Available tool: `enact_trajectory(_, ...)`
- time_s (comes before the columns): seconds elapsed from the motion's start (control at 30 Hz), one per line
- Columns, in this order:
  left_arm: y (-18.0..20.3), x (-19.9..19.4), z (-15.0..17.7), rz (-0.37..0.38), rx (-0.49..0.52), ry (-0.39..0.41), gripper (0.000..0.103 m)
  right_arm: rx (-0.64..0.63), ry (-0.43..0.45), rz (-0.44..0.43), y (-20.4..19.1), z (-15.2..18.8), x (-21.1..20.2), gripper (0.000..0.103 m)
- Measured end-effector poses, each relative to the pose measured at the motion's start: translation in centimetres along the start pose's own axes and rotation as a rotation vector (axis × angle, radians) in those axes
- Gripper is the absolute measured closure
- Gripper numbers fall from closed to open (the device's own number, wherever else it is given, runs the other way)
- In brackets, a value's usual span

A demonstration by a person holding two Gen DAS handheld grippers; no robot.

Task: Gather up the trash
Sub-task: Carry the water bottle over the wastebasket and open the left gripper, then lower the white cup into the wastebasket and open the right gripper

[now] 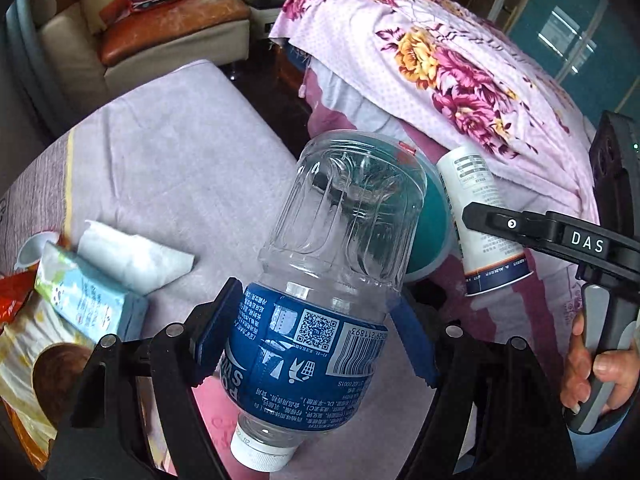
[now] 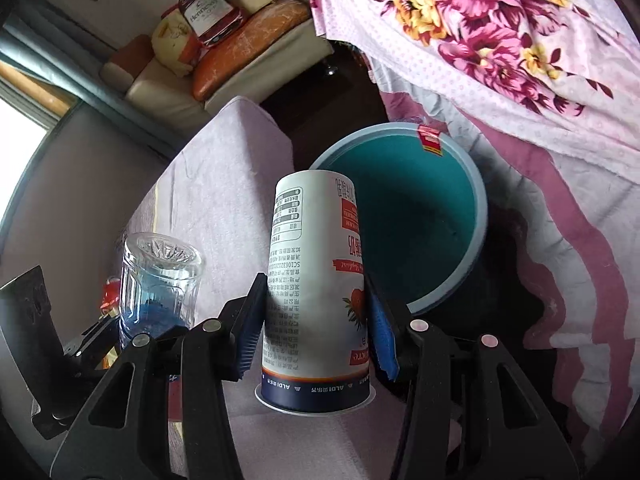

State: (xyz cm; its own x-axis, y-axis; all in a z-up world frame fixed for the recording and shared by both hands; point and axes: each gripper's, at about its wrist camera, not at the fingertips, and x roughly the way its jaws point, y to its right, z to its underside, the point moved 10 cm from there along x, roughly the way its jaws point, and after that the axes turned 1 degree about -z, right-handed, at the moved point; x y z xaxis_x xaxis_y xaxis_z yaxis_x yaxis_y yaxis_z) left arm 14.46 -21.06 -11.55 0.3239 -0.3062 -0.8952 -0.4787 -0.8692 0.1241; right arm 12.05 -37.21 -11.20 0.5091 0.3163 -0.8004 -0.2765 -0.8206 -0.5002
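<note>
My left gripper (image 1: 316, 340) is shut on a clear plastic bottle (image 1: 332, 264) with a blue label, held cap toward the camera and base pointing away. My right gripper (image 2: 316, 328) is shut on a white paper cup (image 2: 316, 280) with red print, held upside down with its rim nearest the camera. A teal bin (image 2: 436, 216) with a pale blue rim stands just beyond the cup, open and with nothing seen inside. In the left wrist view the bin (image 1: 434, 216) shows behind the bottle, with the cup (image 1: 480, 220) and the right gripper's finger (image 1: 516, 226) to its right. The bottle (image 2: 160, 276) shows at the left of the right wrist view.
A crumpled white tissue (image 1: 132, 256), a light blue tissue pack (image 1: 88, 300) and a snack bag (image 1: 36, 360) lie on the lilac-covered surface (image 1: 180, 160) at left. A floral sheet (image 1: 460, 64) drapes over a bed at right. A sofa (image 1: 160, 40) stands behind. A person's hand (image 1: 592, 372) grips the right handle.
</note>
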Motion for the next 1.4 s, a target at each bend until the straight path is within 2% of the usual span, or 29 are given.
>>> enact_trajectory(0.2,3.1,3.4,-2.9,-0.023,0.074,-0.028,0.028,0.061,0.032,0.026,3.3,-1.6,-0.3,0.057)
enact_trajectory(0.53,5.7,9.0,-4.8,-0.031,0.139,-0.115,0.027,0.115,0.037,0.061,6.6,-2.2,0.2,0.057)
enact_trajectory(0.7,5.1,8.7,-5.1,-0.031,0.125,-0.09,0.018,0.118,0.028,0.07,7.1,-2.3,0.6,0.057)
enact_trajectory(0.97,4.8,7.6,-4.8,-0.01,0.107,-0.073,0.017,0.113,0.027,0.07,6.2,-2.4,0.8,0.057)
enact_trajectory(1.4,2.1,2.1,-3.7,0.006,0.028,0.004,0.017,0.067,0.042,0.071,4.0,-2.3,-0.9,0.057)
